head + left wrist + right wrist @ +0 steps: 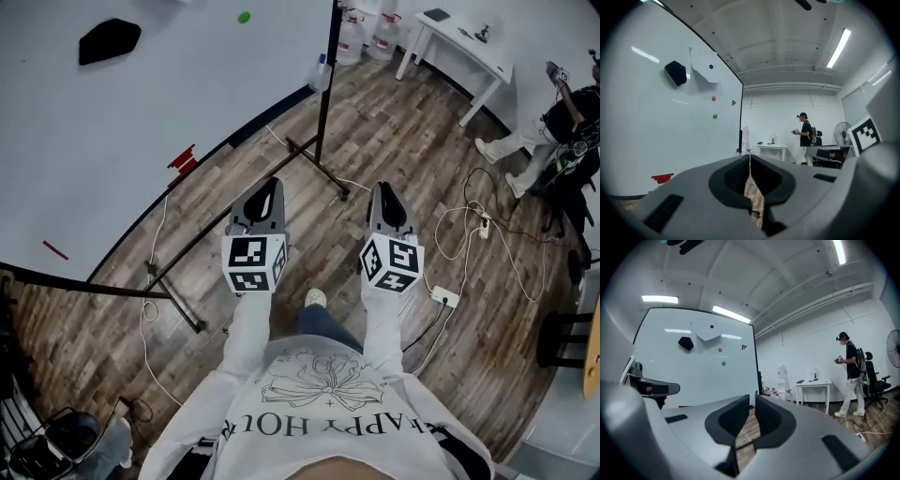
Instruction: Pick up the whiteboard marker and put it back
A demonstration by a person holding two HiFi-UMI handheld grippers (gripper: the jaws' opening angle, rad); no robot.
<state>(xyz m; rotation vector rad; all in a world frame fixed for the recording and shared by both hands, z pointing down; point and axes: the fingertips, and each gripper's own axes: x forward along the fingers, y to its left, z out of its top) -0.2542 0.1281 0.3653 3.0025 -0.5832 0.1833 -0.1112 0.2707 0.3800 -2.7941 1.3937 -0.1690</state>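
I cannot pick out a whiteboard marker for certain in any view. The whiteboard (112,122) fills the upper left, with a black eraser (110,40), a green magnet (245,17) and red marks (183,159) near its lower edge. My left gripper (269,187) is level above the wooden floor, its tip close to the board's lower edge. Its jaws touch at the tip, holding nothing (749,157). My right gripper (388,192) hangs beside it, further from the board. Its jaws (752,401) are almost together with a thin slit, nothing in it.
The board's black stand (319,159) has legs reaching across the floor just ahead of the grippers. Cables and a power strip (443,297) lie at right. A white table (459,47), water bottles (352,33) and another person (553,122) are further off.
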